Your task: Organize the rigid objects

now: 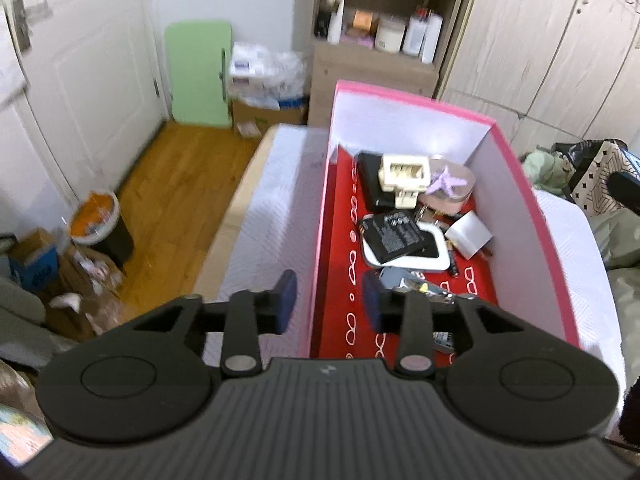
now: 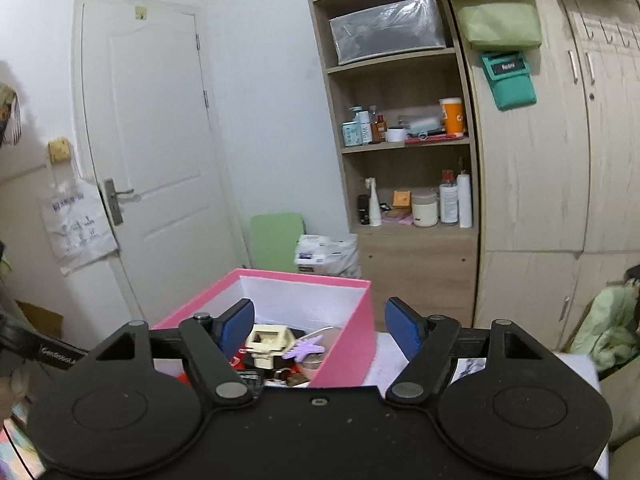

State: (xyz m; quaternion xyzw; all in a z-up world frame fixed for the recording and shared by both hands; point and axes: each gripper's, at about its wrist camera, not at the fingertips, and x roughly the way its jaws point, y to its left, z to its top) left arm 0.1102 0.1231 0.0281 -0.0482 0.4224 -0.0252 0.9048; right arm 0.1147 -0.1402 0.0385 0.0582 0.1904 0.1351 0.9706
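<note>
Left gripper (image 1: 330, 306) inspected: jaws standing at moderate width, straddling the near left wall of the pink box (image 1: 532, 216) without pressing it; nothing held. One pad outside the wall, the other just inside, over the red lining. Right gripper (image 2: 320, 330) inspected: jaws wide, nothing between the pads, aimed over the same box from its near right corner.

Contents lying ahead of the left fingertips, all inside the box: cream plastic holder (image 1: 404, 174) on top of a black case (image 1: 370, 184) at the far end; purple star piece (image 1: 446, 182) on a pinkish round tin (image 1: 454, 190) beside it; black battery pack (image 1: 394, 236) on a white-rimmed tray (image 1: 430, 258) nearer; small white box (image 1: 468, 234) to the fingers' right; a greyish item just beyond the inner pad, identity not clear.

Judged stage: between placements, both grippers empty, box already stocked. No loose item outside the box visible in either view. Next move, judged: locating any remaining rigid object on the bed (image 1: 276, 184) and clearing the left pads off the wall without snagging the box.
</note>
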